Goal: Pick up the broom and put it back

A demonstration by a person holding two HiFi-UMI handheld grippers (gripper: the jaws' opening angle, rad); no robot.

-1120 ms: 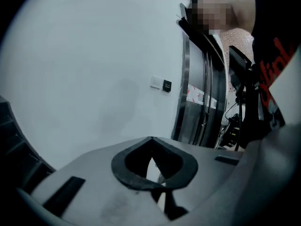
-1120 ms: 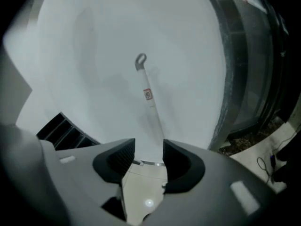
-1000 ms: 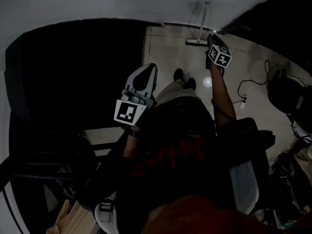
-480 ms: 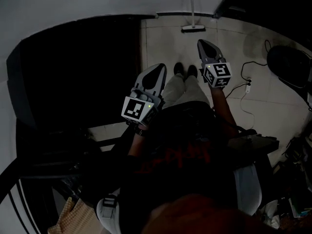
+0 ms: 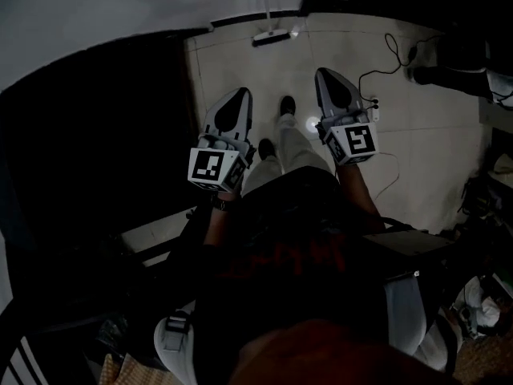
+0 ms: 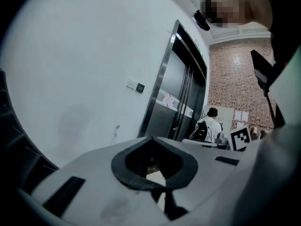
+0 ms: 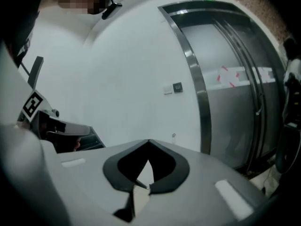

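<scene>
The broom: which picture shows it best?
The head view: the broom stands on the floor against the wall. Both gripper views show wall and lift doors, but no clear broom.

The pale tiled floor [image 5: 240, 79] carries the broom [image 5: 271, 36], its head at the far edge against the wall. A black cable [image 5: 393, 54] winds along the right side. Two dark shoes [image 5: 287, 105] stand mid-floor.
</scene>
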